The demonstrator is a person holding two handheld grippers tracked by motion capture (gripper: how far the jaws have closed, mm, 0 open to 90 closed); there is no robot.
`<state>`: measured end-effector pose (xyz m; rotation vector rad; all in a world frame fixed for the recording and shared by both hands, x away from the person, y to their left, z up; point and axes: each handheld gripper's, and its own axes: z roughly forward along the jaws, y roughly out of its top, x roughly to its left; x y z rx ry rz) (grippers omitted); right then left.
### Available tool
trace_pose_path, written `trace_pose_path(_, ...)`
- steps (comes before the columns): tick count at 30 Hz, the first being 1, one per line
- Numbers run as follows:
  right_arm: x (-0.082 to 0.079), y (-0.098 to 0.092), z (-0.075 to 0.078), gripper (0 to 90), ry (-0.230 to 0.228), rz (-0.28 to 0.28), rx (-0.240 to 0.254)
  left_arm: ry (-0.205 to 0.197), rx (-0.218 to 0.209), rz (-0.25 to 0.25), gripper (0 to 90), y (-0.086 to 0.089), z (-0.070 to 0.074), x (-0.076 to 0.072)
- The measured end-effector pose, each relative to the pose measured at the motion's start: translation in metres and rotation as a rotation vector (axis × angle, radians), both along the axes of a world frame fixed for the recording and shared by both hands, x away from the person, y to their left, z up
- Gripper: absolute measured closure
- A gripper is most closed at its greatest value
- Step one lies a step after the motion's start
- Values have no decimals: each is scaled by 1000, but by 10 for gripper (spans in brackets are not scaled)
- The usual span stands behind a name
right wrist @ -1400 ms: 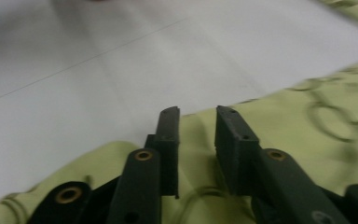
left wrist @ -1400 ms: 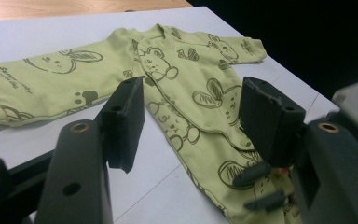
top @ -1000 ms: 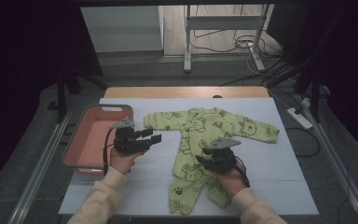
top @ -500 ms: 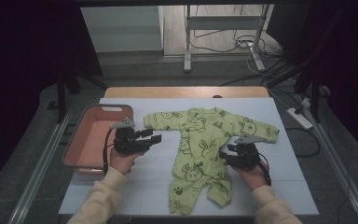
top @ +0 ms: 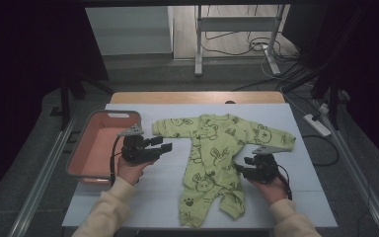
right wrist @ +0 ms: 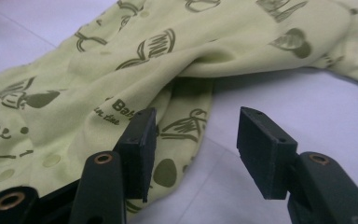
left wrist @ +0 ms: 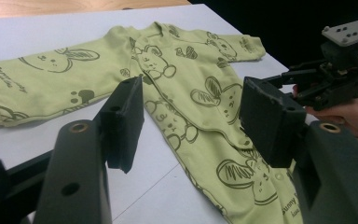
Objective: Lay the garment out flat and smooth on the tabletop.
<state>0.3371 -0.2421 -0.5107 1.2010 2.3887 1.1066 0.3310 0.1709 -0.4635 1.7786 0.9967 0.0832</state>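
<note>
A light green baby onesie (top: 212, 148) with dark animal prints lies spread face up on the white table cover (top: 301, 197), sleeves out and legs toward me. My left gripper (top: 165, 143) hovers beside its left sleeve, pointing right. It is open with nothing between the jaws, and in the left gripper view (left wrist: 193, 121) the onesie (left wrist: 186, 93) lies beyond them. My right gripper (top: 239, 170) sits at the garment's right side near the hip and points left. Its jaws (right wrist: 196, 140) have just been opening. They stand open over the cloth's edge (right wrist: 121, 70) without pinching it.
A pink tray (top: 79, 163) with a grey rim stands at the table's left edge, just behind my left hand. A strip of bare wood (top: 197, 97) runs along the far edge. On the floor beyond are a metal stand (top: 197, 49), cables and a power strip (top: 316, 124).
My right gripper has slid right, from over the onesie's lower body to its right edge, and its jaws have widened. The right leg now lies spread farther right. The left gripper has stayed put.
</note>
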Motion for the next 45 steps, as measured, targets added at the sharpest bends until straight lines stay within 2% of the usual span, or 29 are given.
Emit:
trace_pose_path(3, 3, 7, -7, 473, 12, 9, -40, 2, 2, -1, 403, -1, -1, 0)
trace_pose_path(5, 6, 9, -10, 487, 23, 10, -44, 0, 4, -2, 403, -1, 0, -1)
trace_pose_path(10, 7, 9, -12, 635, 44, 17, -61, 0, 1, 2, 403, 0, 0, -1)
trace_pose_path(14, 8, 6, -11, 765, 70, 26, -51, -1, 2, 0, 403, 0, 0, -1)
trace_pose_path(20, 6, 6, -8, 874, 72, 63, -68, 1, 2, 2, 403, 0, -1, 0)
trace_pose_path(31, -3, -5, 4, 885, 51, 67, -78, 1, -7, 5, 403, 2, 0, 1)
trace_pose_path(36, -10, -14, 7, 890, 35, 62, -136, 3, -6, 3, 403, 2, -1, 2)
trace_pose_path(38, -13, -22, 8, 890, 41, 48, -119, 3, -8, 4, 403, 2, -1, 2)
trace_pose_path(45, -32, -46, 12, 891, 48, 23, -108, 4, -11, 3, 403, 1, -1, 2)
